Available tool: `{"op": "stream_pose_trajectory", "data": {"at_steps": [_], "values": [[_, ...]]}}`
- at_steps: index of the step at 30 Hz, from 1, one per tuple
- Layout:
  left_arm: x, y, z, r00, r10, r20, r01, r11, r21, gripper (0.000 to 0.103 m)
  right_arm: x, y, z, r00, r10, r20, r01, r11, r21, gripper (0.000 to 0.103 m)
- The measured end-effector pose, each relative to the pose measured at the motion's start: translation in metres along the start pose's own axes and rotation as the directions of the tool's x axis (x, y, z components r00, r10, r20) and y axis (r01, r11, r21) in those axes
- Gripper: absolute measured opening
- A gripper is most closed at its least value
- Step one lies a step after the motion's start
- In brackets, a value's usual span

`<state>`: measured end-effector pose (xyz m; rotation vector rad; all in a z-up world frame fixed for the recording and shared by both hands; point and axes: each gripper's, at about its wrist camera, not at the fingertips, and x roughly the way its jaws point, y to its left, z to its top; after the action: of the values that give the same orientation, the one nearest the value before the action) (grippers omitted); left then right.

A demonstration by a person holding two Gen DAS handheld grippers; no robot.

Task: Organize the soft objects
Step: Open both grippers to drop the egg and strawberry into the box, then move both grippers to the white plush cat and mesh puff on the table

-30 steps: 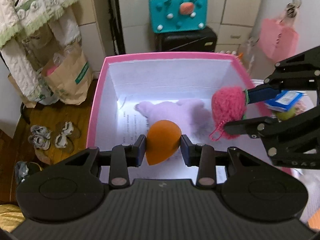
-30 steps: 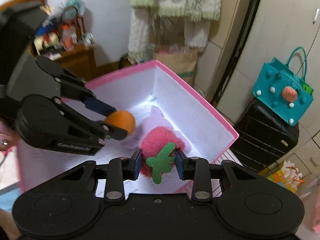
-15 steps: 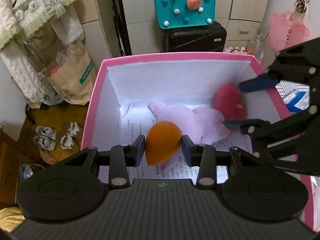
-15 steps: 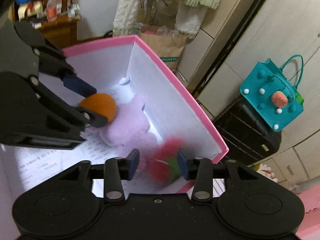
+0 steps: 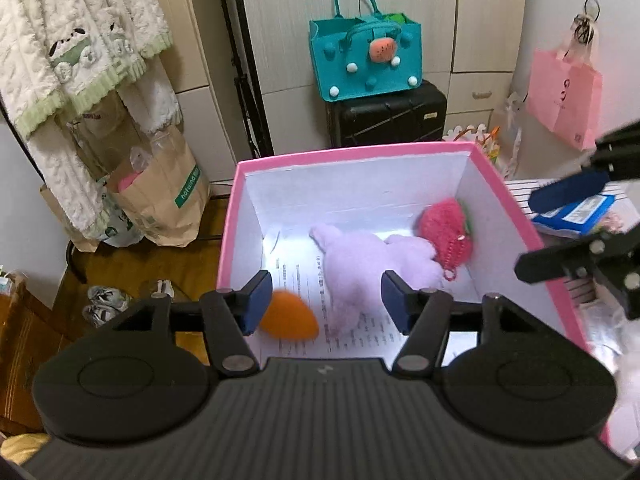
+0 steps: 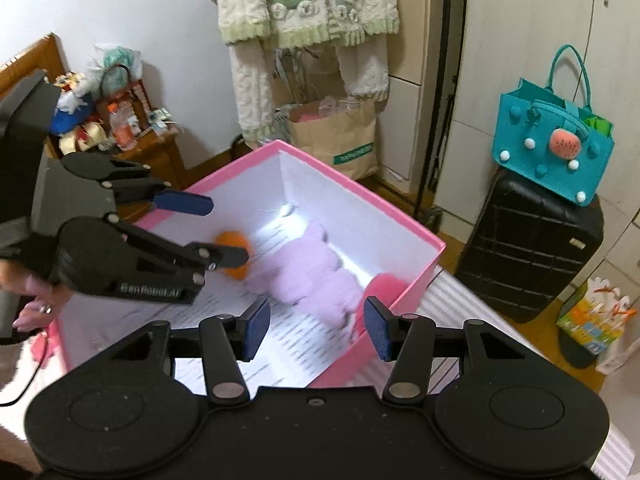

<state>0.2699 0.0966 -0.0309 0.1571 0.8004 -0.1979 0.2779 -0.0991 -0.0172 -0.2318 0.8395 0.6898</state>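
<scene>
Over the pink box, both grippers hang with jaws apart.

Left gripper: jaws have just been opening, nothing clamped. Orange toy is motion-blurred, just beside the left pad, low at the box's near-left side; whether it touches the pad or the floor cannot be told. In the right wrist view the same toy shows behind the left gripper's lower finger.

Right gripper: jaws spread, nothing between the pads; they have been opening, though little in the last moment. In the left wrist view it sits at the right edge, outside the box's right wall.

Box contents: lilac plush lies across the middle of the floor on a printed paper sheet. Pink knitted strawberry rests in the far-right corner, touching the plush and against the right wall. In the right wrist view the strawberry is blurred, next to the near-right wall.

Background: teal bag on a black suitcase.
</scene>
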Motion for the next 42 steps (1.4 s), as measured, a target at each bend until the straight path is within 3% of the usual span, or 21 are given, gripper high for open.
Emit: {"op": "stream_pose_trajectory", "data": {"at_steps": [6,15,23,34,42], "values": [[-0.038,0.0,-0.008,0.999,-0.044,-0.001,0.044,0.999,0.006,0.067,-0.028,0.014,-0.013,0.999,0.044,0.013,-0.044,0.999,0.006,0.057],[-0.099,-0.02,-0.026,0.997,-0.053,0.061,0.046,0.993,0.112,0.078,-0.077,0.035,-0.033,0.996,0.064,0.066,-0.064,0.998,-0.005,0.057],[-0.141,-0.038,-0.038,0.993,-0.078,0.092,0.061,0.983,0.175,0.082,-0.117,0.052,-0.049,0.994,0.047,0.101,-0.044,0.999,-0.023,0.058],[-0.162,-0.057,-0.062,0.98,-0.196,0.012,0.192,0.967,0.169,0.085,-0.159,0.069,-0.087,0.992,0.043,0.117,-0.039,0.999,-0.035,0.06],[-0.15,-0.079,-0.067,0.975,-0.206,-0.08,0.217,0.962,0.163,0.085,-0.171,0.064,-0.122,0.994,0.017,0.105,-0.016,1.0,-0.009,0.061]]}}
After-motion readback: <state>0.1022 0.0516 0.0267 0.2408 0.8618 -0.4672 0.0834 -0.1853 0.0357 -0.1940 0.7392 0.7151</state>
